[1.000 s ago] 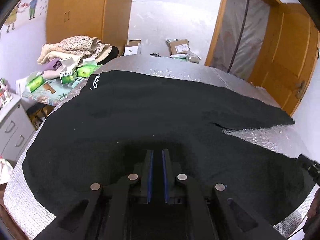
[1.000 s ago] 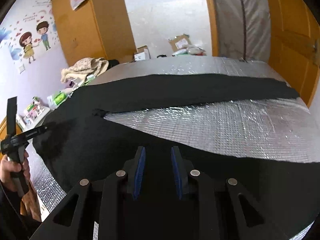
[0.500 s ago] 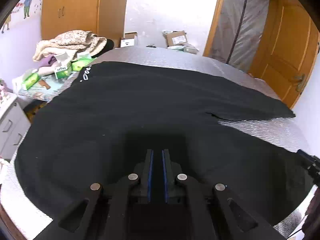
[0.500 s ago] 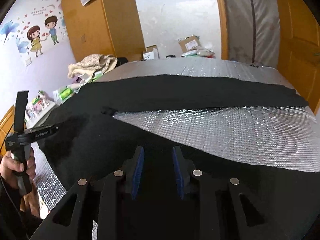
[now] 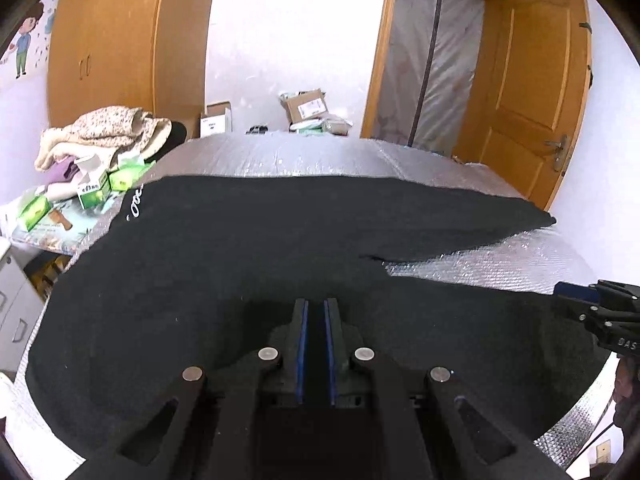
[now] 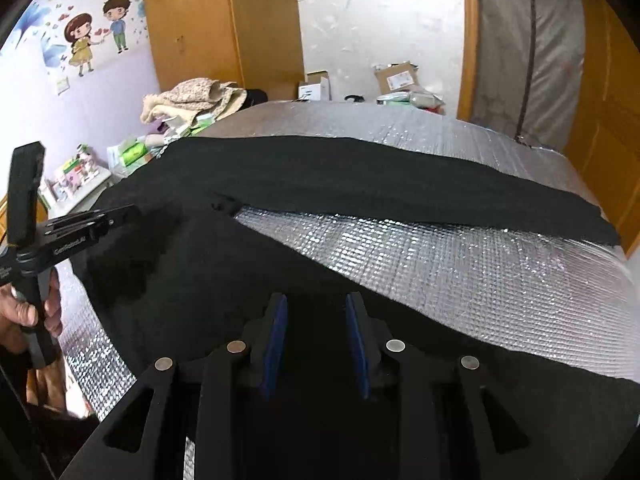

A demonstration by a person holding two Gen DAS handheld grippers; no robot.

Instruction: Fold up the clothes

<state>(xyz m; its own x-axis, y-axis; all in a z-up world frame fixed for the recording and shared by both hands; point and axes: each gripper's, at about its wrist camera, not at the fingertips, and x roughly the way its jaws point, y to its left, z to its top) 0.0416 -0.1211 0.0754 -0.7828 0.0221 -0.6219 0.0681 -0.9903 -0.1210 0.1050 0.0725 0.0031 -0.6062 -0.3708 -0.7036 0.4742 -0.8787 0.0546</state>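
Two blue-padded fingers (image 5: 303, 344) of the left gripper (image 5: 314, 308) stand nearly together, a thin dark slit between them; whether any cloth sits in that slit cannot be told, since the fabric below is the same black. The right gripper (image 6: 316, 304) has its jaws parted by a clear gap, nothing between its pads (image 6: 276, 344), and it hangs over the near leg of the black trousers (image 6: 360, 176).

Those trousers lie spread flat on the silver quilted mat (image 6: 460, 264). Their waist end, with small white lettering (image 5: 137, 203), lies toward the left edge of the mat, and the two legs run out to the right in a V, with a wedge of bare mat between them. The crotch (image 6: 224, 203) sits at the point of that wedge.

From the right wrist view, a hand (image 6: 24, 312) grips the left tool's handle beyond the mat's left edge. Past the mat's far left corner lies a heap of beige blankets (image 5: 100, 132) with green tissue packs (image 5: 94, 192) beside it, and cardboard boxes (image 5: 306, 108) stand behind the mat's far edge.
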